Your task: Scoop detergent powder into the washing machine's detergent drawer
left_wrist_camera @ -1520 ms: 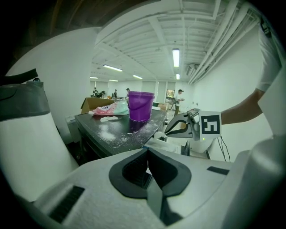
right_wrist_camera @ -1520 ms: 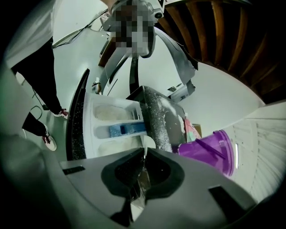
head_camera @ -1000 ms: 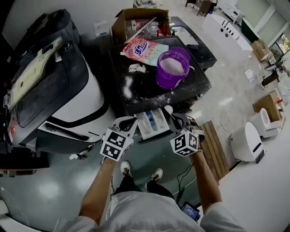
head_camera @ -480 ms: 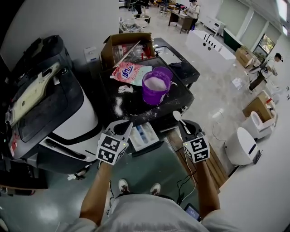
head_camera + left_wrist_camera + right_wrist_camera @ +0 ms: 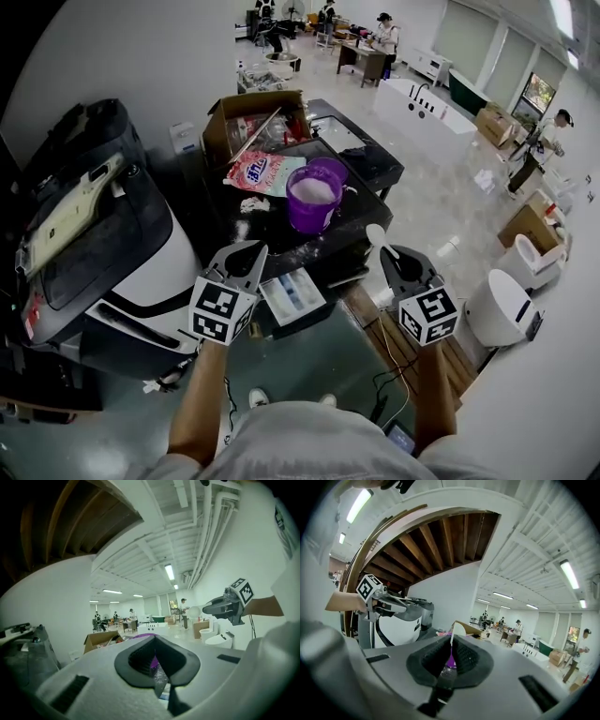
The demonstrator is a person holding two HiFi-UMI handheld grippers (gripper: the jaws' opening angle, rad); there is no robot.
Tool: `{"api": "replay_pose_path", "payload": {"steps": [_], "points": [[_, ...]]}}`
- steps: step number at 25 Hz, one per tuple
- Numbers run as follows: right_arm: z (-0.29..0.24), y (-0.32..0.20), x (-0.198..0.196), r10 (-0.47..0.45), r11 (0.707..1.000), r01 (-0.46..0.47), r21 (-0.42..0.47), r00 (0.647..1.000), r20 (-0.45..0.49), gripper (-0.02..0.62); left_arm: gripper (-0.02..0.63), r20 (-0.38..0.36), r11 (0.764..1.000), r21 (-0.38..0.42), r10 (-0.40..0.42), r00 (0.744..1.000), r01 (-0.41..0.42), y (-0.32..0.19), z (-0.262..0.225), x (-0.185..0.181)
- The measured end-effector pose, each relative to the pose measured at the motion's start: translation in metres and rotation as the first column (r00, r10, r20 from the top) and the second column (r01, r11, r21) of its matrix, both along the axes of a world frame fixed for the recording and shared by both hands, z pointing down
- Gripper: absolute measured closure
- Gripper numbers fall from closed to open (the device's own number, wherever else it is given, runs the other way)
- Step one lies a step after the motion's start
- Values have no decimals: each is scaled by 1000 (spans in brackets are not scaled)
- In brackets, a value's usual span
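Observation:
A purple bucket (image 5: 314, 201) holding white powder stands on the black washer top (image 5: 352, 221), with a pink detergent bag (image 5: 262, 172) lying behind it. The detergent drawer (image 5: 292, 296) is pulled out at the washer's front, with blue and white compartments. My left gripper (image 5: 253, 249) hovers shut and empty just left of the drawer. My right gripper (image 5: 388, 255) is to the drawer's right, shut on a white spoon (image 5: 376, 234) whose bowl points up and away. In the right gripper view the spoon (image 5: 457, 629) rises from between the jaws of my right gripper (image 5: 450, 656).
A large dark machine (image 5: 89, 220) fills the left. An open cardboard box (image 5: 251, 114) sits behind the washer. Spilled powder (image 5: 246, 228) streaks the washer top. A wooden pallet (image 5: 382, 330) and white toilets (image 5: 502, 305) stand at right. People work far back.
Both grippers have drawn back from the drawer and apart, the right one moving right with the spoon. The head view has lifted toward the room.

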State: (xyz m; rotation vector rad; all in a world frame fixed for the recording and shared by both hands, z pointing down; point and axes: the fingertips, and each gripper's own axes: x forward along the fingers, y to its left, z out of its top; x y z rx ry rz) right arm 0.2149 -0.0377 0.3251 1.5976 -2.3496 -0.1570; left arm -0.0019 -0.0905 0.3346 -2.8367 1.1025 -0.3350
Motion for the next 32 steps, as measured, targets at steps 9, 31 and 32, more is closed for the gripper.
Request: {"api": "replay_pose_path", "payload": {"steps": [9, 31, 32], "points": [[-31, 12, -1, 4, 998, -5, 70, 1000, 7, 584, 597, -94, 995, 82, 63, 994, -56, 13, -41, 2], [-42, 12, -14, -29, 994, 28, 110, 1000, 1, 584, 597, -121, 995, 100, 40, 992, -28, 19, -55, -10], [-41, 12, -13, -29, 994, 28, 108, 1000, 1, 584, 597, -121, 995, 98, 37, 992, -25, 19, -55, -11]]}}
